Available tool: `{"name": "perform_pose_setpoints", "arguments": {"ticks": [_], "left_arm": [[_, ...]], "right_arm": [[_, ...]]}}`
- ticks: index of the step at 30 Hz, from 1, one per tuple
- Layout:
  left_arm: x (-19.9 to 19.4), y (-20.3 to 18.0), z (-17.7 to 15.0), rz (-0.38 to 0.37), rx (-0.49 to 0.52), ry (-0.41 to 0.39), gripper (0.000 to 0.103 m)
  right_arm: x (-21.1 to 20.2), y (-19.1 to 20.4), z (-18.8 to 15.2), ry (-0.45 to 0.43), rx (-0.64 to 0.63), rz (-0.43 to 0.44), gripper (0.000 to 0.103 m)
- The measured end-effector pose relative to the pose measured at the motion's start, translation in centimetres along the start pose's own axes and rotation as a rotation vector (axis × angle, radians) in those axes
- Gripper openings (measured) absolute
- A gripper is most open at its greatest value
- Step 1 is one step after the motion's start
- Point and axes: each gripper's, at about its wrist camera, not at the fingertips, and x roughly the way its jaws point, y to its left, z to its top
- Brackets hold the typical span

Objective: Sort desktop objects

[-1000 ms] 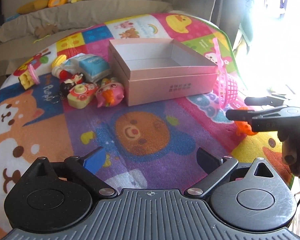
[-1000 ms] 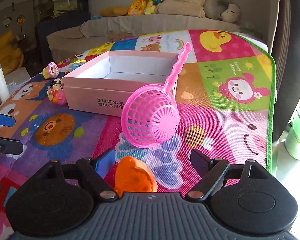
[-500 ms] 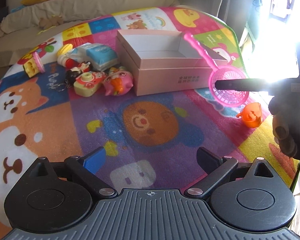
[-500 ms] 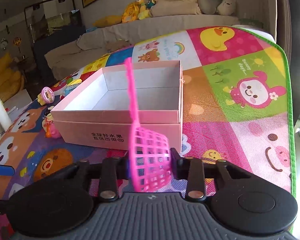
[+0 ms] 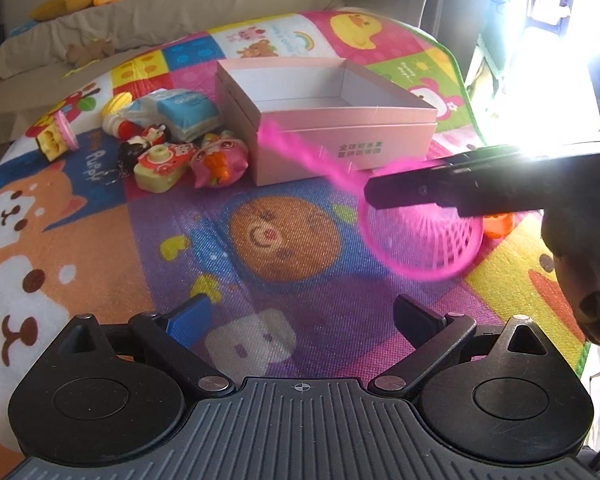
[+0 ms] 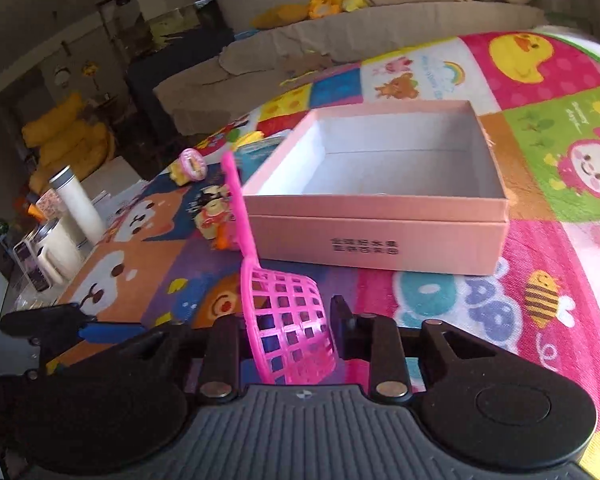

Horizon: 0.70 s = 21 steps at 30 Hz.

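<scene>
My right gripper (image 6: 288, 316) is shut on the mesh basket of a pink net scoop (image 6: 284, 300); its jaws are opening slightly, with the basket still between the pads. The scoop (image 5: 420, 248) hangs above the mat, blurred, its handle pointing toward the open pink box (image 5: 348, 114). In the right wrist view the box (image 6: 376, 236) lies just ahead, empty inside. My left gripper (image 5: 302, 314) is open over the mat with nothing between its fingers. An orange toy (image 5: 498, 226) lies on the mat behind the scoop.
Several small toys sit left of the box: a pink pig (image 5: 216, 160), a camera toy (image 5: 160, 164) and a tissue pack (image 5: 184, 114). A white bottle (image 6: 76, 200) and mugs stand beyond the mat's left edge. A sofa with plush toys runs behind.
The right gripper closed on the scoop's basket, lifted it off the box side and carried it left over the mat. The orange toy stayed on the mat. The left gripper held still.
</scene>
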Motion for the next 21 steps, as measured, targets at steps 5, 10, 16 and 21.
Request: {"name": "perform_pose_setpoints", "arguments": {"ticks": [5,10,16,21], "left_arm": [[-0.4,0.6,-0.6,0.027,0.008,0.007,0.101],[-0.5,1.0,-0.9,0.196,0.056,0.030,0.102],[-0.4,2.1,-0.4,0.260,0.049,0.088,0.103],[-0.7,2.1,-1.0,0.237,0.037,0.101,0.103]], "right_arm": [[-2.2,4.0,-1.0,-0.029,-0.138,0.083,0.069],[-5.1,3.2,-1.5,-0.085,-0.208,-0.109,0.077],[-4.2,-1.3,-3.3,0.035,-0.150,-0.375,0.080],[-2.6,-3.5,-4.2,0.088,-0.041,-0.405,0.071]]}}
